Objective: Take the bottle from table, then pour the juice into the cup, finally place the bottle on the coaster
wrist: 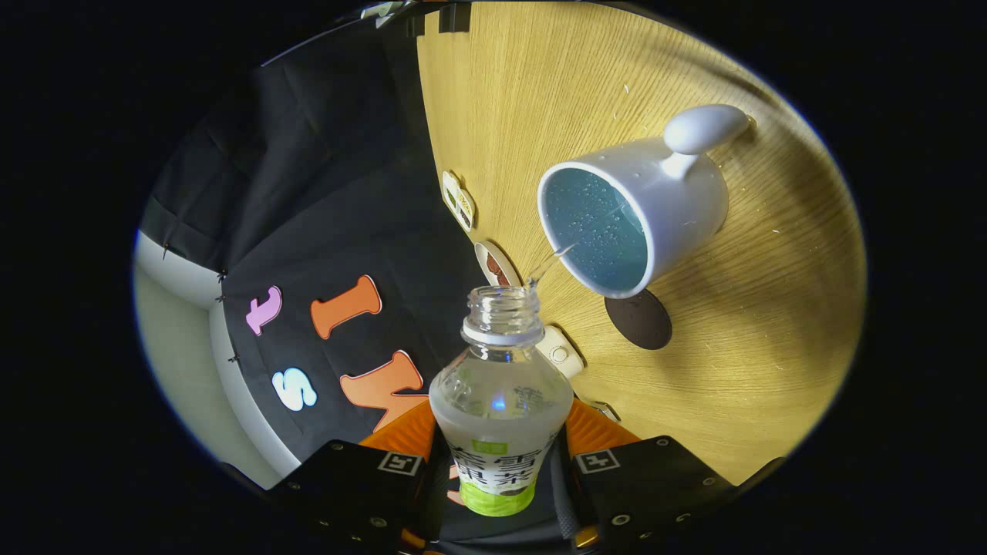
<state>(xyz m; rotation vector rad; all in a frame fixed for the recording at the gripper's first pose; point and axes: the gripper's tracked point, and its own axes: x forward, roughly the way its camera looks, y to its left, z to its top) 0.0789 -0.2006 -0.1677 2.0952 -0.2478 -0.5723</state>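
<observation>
Between the two fingers of the tool (pixel 500 462) sits the uncapped bottle (pixel 500 408), clamped from both sides and tipped so a thin stream runs into the white cup (pixel 636 216) just ahead. Both cup and dark round coaster (pixel 638 319) rest on the light wood-grain table (pixel 732 370), speckled with droplets. Black cloth hangs beyond the table's edge.

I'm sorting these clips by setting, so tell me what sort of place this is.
Probably a staged recording booth, not a kitchen: a wooden table against a black cloth wall. The claw is shut on a bottle, pouring into a white cup beside a dark coaster.
</observation>
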